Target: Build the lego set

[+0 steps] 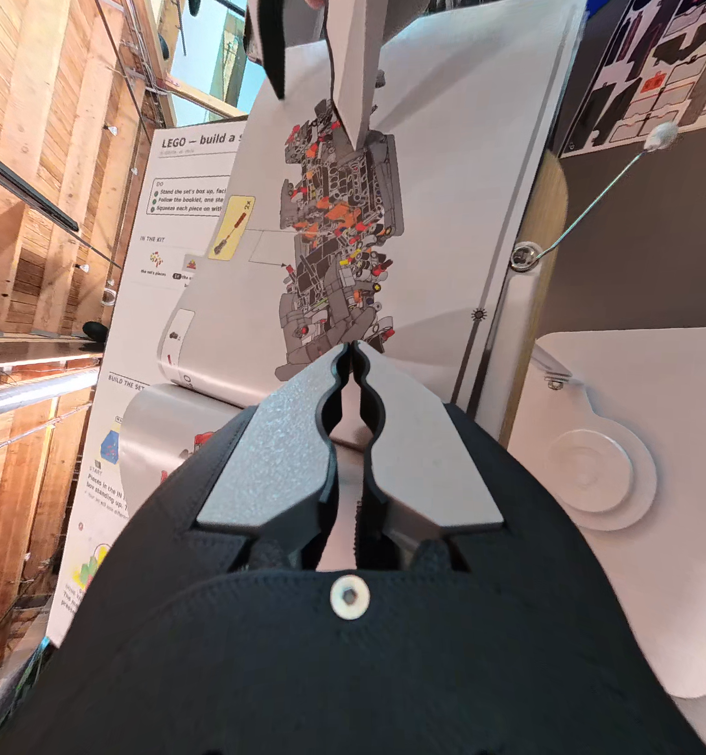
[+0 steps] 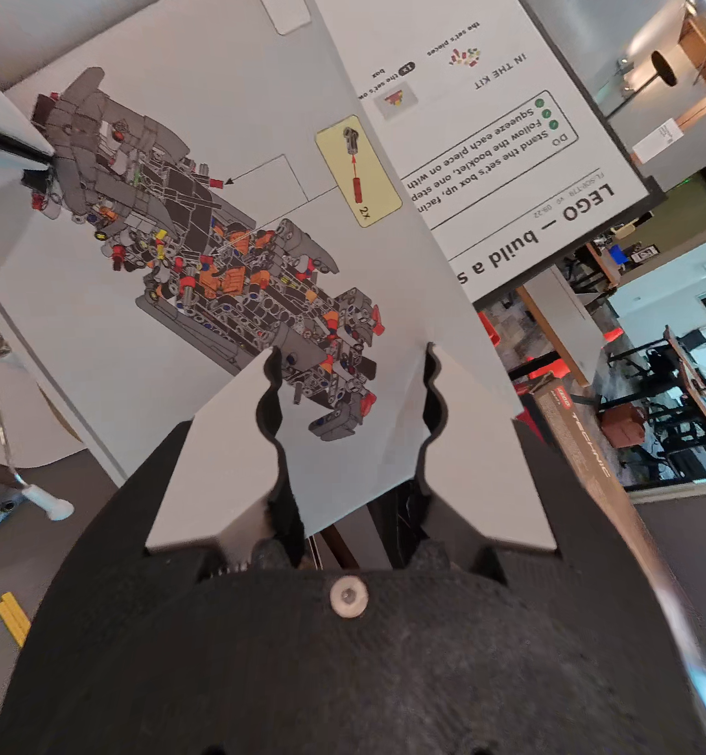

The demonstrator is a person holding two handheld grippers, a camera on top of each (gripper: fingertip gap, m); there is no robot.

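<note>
The left gripper (image 1: 351, 347) sits at the centre of its view with fingers clenched tip to tip over a booklet page (image 1: 445, 171) printed with a grey, orange and red model diagram; whether the sheet is pinched between them I cannot tell. The right gripper (image 2: 351, 351) has its 2 fingers spread wide — released, nothing between the pads — hovering just above the same booklet page (image 2: 187, 73), near its lower edge. Behind the page lies a white instruction card (image 2: 547, 135), upper right of that frame. A brown set box (image 2: 588, 457) stands at the right edge, and a yellow piece (image 2: 12, 617) lies on the bench at lower left.
</note>
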